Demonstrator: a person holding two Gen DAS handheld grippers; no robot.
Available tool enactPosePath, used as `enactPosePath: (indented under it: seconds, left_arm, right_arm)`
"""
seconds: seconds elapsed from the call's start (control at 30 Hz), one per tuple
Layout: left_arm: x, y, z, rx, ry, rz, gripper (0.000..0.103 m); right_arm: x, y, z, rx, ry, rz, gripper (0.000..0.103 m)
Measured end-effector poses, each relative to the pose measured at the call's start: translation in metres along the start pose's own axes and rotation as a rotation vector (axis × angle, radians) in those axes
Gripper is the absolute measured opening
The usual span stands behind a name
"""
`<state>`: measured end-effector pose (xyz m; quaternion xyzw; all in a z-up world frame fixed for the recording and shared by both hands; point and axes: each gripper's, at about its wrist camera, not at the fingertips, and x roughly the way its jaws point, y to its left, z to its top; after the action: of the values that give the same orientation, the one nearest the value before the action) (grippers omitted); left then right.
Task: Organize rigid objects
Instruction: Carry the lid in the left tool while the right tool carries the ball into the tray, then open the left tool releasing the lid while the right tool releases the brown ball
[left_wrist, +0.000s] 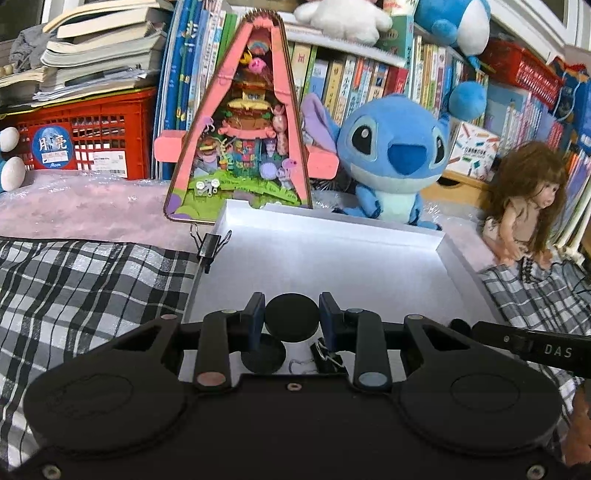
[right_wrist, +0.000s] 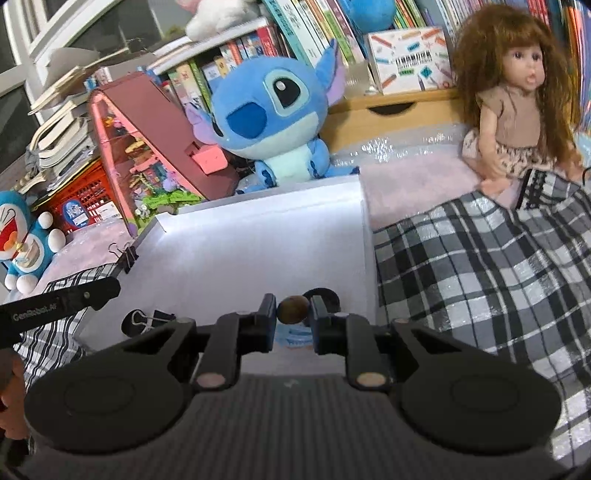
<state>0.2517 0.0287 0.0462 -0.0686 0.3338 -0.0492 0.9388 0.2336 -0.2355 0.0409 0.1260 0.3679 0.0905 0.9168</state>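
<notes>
A white shallow tray (left_wrist: 332, 218) lies on the checked cloth; it also shows in the right wrist view (right_wrist: 258, 206). My left gripper (left_wrist: 292, 320) is shut on a black round disc (left_wrist: 292, 318) and holds it above the tray's near part. A second black disc (left_wrist: 263, 356) and a black binder clip (left_wrist: 328, 357) lie in the tray below it. My right gripper (right_wrist: 293, 311) is shut on a small brown round object (right_wrist: 293, 309) over the tray's near right corner. A black disc (right_wrist: 325, 295) lies just beyond it. A binder clip (right_wrist: 147, 319) lies at the near left.
A binder clip (left_wrist: 209, 245) grips the tray's left rim. Behind the tray stand a pink triangular toy house (left_wrist: 240, 129), a blue plush (left_wrist: 395, 155) and a doll (left_wrist: 524, 206). Bookshelves and a red crate (left_wrist: 88, 136) fill the back. Checked cloth (right_wrist: 480, 277) flanks the tray.
</notes>
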Motion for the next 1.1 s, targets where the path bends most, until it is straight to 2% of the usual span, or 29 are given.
enactPosePath:
  seconds: [0.13, 0.37, 0.63, 1.1]
  left_arm:
    - [0.017, -0.003, 0.005, -0.001, 0.021, 0.014, 0.03]
    - [0.035, -0.009, 0.007, 0.013, 0.042, 0.038, 0.03]
    - [0.043, -0.009, 0.003, 0.023, 0.056, 0.055, 0.03]
    - [0.049, -0.008, -0.003, 0.03, 0.079, 0.064, 0.03]
  right_arm:
    - [0.013, -0.004, 0.003, 0.035, 0.033, 0.019, 0.023]
    - [0.025, 0.001, 0.009, 0.038, 0.04, 0.02, 0.023]
    - [0.039, 0.006, 0.009, 0.053, 0.072, 0.057, 0.023]
    - [0.049, 0.013, 0.005, 0.019, 0.083, 0.012, 0.023]
